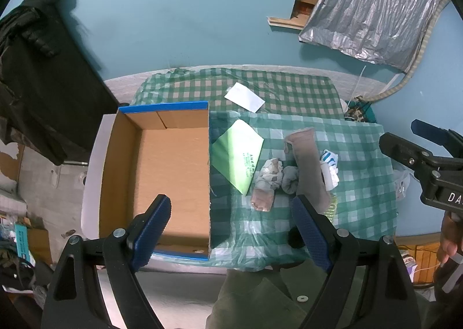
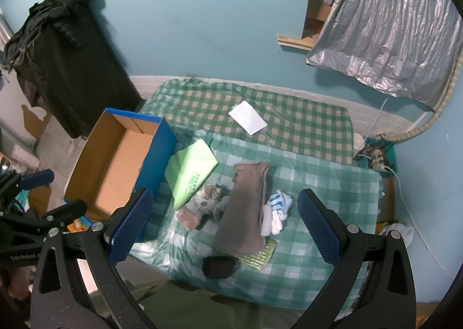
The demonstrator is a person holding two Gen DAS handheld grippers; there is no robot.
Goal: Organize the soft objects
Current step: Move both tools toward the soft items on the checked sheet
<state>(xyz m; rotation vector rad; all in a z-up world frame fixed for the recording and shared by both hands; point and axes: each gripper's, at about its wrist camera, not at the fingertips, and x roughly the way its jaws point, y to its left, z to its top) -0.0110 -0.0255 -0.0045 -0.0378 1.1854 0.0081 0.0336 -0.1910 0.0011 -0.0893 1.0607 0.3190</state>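
Socks [image 2: 246, 207] below spread right hand-held gripper [image 2: 227, 217]

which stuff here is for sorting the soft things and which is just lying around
Job:
cardboard box
brown cloth
grey sock
white and blue sock
patterned sock
black bundle

Lying about:
white card
green envelope
silver sheet

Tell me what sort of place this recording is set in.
Probably a lived-in room of a home, not a lab: a table under a green checked cloth against a painted blue wall, dark clothes hanging nearby, and a crinkled silver sheet draped over an opening.
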